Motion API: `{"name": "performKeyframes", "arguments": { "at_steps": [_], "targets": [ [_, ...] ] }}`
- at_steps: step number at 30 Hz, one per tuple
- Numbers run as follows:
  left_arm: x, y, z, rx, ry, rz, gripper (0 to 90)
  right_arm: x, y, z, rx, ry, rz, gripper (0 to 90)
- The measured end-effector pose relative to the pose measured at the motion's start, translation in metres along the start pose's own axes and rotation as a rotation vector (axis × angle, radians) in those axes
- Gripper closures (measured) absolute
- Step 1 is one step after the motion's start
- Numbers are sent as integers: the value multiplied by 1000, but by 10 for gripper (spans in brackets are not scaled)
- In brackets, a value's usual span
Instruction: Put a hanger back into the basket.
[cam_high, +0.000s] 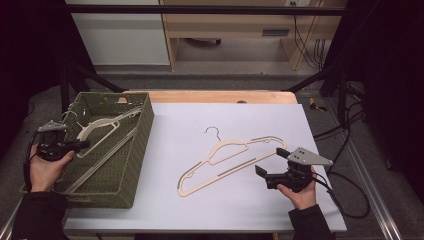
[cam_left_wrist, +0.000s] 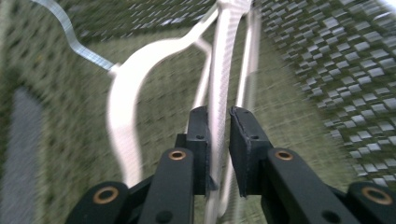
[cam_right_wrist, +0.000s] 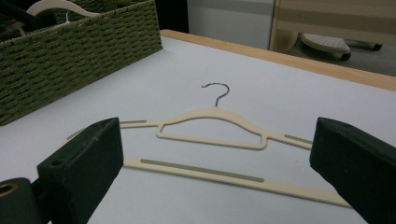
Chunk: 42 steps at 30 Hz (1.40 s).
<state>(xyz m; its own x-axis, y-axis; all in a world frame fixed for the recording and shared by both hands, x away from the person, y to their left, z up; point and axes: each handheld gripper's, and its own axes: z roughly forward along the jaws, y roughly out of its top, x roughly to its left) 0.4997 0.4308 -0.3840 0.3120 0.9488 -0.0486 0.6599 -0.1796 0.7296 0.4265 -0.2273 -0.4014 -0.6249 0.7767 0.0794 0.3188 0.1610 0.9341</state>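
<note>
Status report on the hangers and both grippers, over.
Left gripper in basket, jaws around a hanger. Right gripper open beside table hanger. Nothing blocking.

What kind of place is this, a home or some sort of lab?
Probably a lab or recording workspace, not a home. A black frame rail spans above the table, loose cables trail across the floor, and the table carries a green woven basket and a cream hanger.

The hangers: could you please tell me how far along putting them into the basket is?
One cream hanger already lies in the green basket, a bar between the left gripper jaws, which stand slightly apart. The second hanger waits on the table before the open right gripper.
</note>
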Motion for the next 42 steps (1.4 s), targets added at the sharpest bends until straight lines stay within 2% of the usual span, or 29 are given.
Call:
{"name": "performKeyframes", "arguments": {
  "at_steps": [5, 6, 8, 12, 20, 22, 34, 37, 40, 42],
  "targets": [
    [9, -6, 2, 20, 35, -57, 771, 1, 0, 2, 8, -1, 1, 36],
    [10, -6, 2, 33, 47, -47, 768, 1, -1, 2, 6, -2, 1, 36],
    [10, -6, 3, 47, 59, -63, 741, 1, -1, 2, 9, 1, -2, 36],
    [11, -7, 6, 81, 87, -64, 702, 1, 0, 1, 6, 1, 2, 36],
    [9, -8, 12, 138, 111, -42, 540, 1, -1, 2, 10, 3, -1, 36],
    [9, -9, 13, 141, 115, -49, 497, 1, -1, 2, 11, 2, -1, 36],
    [9, -8, 13, 149, 111, -60, 409, 1, -1, 2, 10, 2, -3, 35],
    [8, -8, 11, 148, 110, -50, 391, 1, 0, 1, 5, -1, 1, 35],
    [6, -6, 7, 126, 109, -36, 375, 1, 0, 0, 1, 0, 1, 34],
    [4, -4, 2, 93, 87, -41, 373, 0, 0, 0, 1, -2, 2, 34]
  ]
}}
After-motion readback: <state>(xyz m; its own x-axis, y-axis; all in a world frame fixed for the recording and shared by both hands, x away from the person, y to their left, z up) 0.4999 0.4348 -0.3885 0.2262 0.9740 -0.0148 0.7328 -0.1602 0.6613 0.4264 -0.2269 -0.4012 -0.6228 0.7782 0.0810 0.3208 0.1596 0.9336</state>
